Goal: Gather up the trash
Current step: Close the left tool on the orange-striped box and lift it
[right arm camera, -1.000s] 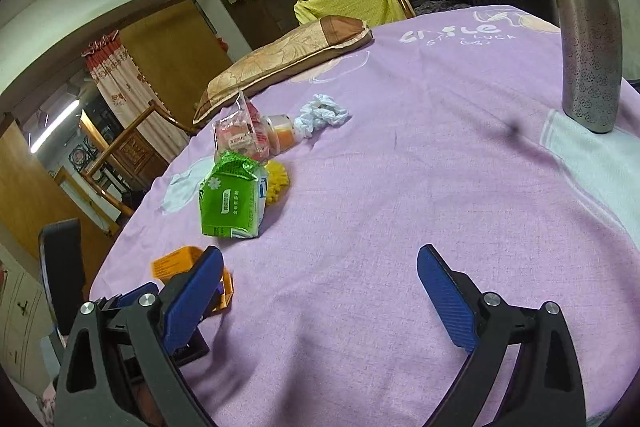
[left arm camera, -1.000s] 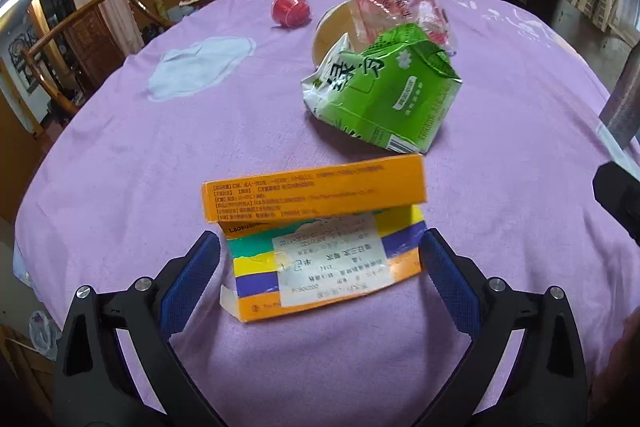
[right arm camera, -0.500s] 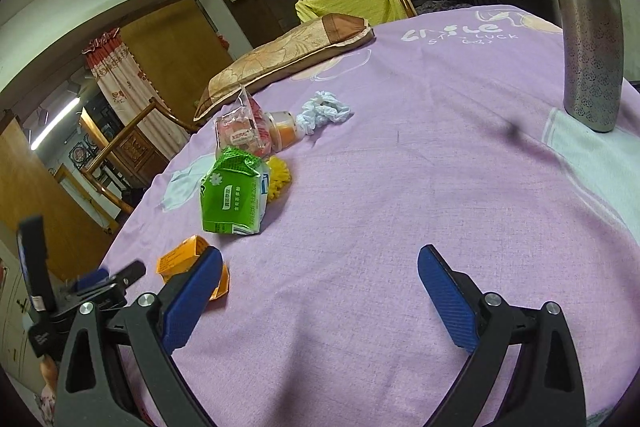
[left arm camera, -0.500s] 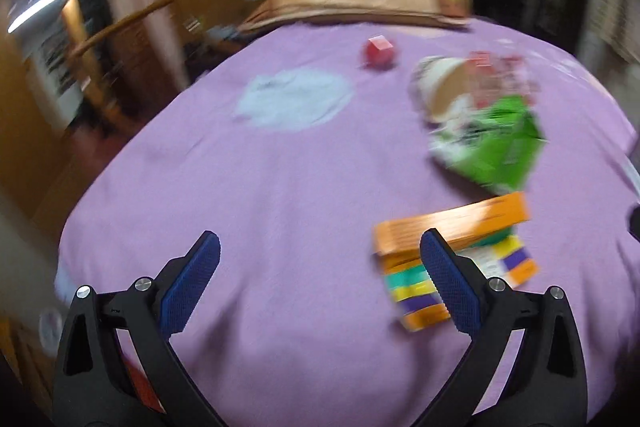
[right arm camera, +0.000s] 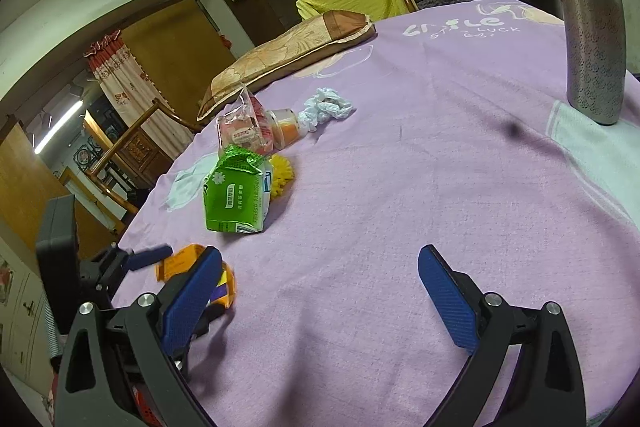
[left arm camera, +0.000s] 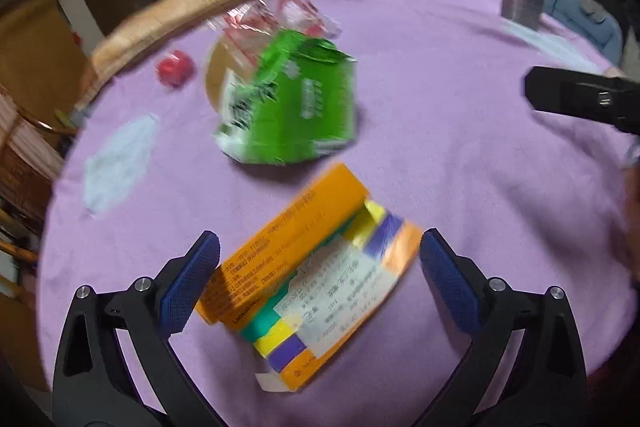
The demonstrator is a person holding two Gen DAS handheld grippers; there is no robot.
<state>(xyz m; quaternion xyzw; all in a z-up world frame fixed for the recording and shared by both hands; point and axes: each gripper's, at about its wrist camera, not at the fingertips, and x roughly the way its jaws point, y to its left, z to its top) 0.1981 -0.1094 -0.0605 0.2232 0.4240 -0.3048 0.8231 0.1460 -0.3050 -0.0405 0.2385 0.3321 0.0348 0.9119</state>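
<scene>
The orange box [left arm camera: 308, 279] lies flat on the purple tablecloth [left arm camera: 440, 147], just on the near side of the green carton [left arm camera: 288, 115], and sits between the spread, empty fingers of the left gripper [left arm camera: 318, 283]. Its long axis seems to run diagonally across the jaw gap, though the blur makes that uncertain. The right gripper [right arm camera: 320, 291], also open and empty, hangs farther from the box.

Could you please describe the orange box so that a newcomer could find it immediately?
On the purple tablecloth, look nearest the left gripper, in front of the green carton. The orange box lies flat with coloured stripes and a white printed label.
</scene>
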